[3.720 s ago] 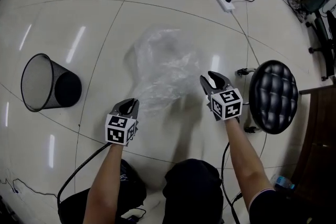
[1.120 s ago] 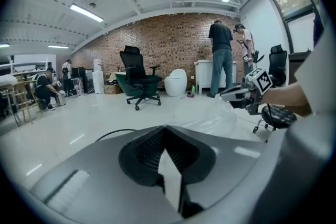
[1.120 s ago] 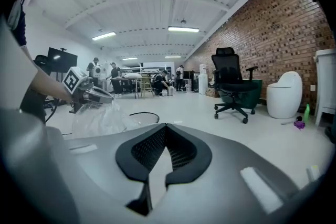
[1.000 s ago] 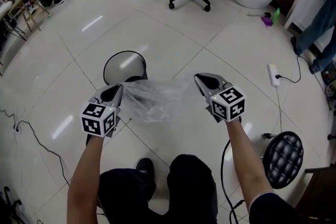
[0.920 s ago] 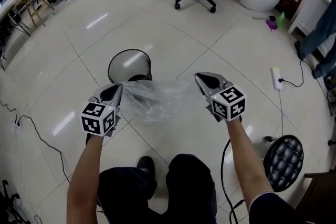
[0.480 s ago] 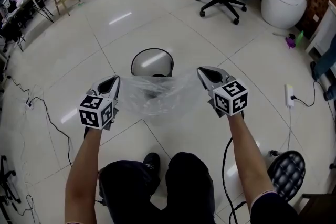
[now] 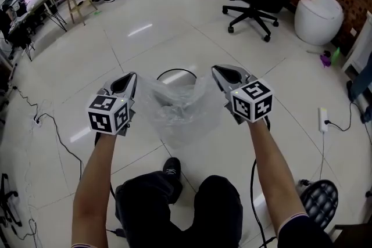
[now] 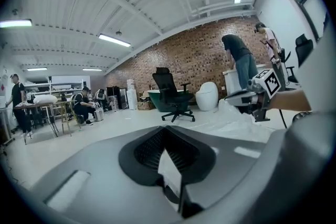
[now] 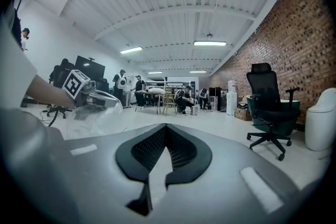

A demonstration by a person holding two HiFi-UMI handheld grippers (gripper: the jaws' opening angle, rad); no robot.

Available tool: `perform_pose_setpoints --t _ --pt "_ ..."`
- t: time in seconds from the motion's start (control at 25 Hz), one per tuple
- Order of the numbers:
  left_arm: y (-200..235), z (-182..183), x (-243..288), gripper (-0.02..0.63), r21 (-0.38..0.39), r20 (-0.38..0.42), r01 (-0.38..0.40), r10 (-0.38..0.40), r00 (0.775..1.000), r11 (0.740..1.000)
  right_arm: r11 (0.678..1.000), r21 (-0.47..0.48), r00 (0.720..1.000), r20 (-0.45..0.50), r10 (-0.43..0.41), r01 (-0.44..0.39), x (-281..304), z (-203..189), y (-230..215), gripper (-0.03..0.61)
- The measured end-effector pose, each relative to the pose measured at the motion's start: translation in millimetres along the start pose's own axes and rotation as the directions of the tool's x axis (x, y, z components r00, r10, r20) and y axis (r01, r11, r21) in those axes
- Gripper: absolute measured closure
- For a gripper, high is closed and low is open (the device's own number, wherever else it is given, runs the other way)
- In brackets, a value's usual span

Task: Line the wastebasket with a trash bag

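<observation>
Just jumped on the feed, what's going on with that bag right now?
A person holds a clear trash bag stretched between two handheld grippers. The left gripper and the right gripper are each shut on an edge of the bag's mouth. The bag hangs in front of the black wastebasket on the floor and hides most of it in the head view. The visible part of the rim looks bare, so lining isn't done yet.

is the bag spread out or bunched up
Spread: the bag hangs stretched between the left gripper and right gripper, each pinching an edge.
</observation>
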State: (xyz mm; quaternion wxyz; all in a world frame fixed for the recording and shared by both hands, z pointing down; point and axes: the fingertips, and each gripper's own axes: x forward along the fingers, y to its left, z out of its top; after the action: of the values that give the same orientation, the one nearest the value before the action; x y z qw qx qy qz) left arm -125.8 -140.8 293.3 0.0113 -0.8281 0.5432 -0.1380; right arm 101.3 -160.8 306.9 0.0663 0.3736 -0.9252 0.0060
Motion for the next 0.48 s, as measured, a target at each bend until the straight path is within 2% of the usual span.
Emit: perform_pose_setpoints --t 0.48 --pt "49.0 70.8 41.8 0.603 0.009 0.099 0.018 -0.019 0.995 1.0 1.0 -0.015 0.998 0.065 -0.004 0.005 51.5 68.0 -18.8 0.577"
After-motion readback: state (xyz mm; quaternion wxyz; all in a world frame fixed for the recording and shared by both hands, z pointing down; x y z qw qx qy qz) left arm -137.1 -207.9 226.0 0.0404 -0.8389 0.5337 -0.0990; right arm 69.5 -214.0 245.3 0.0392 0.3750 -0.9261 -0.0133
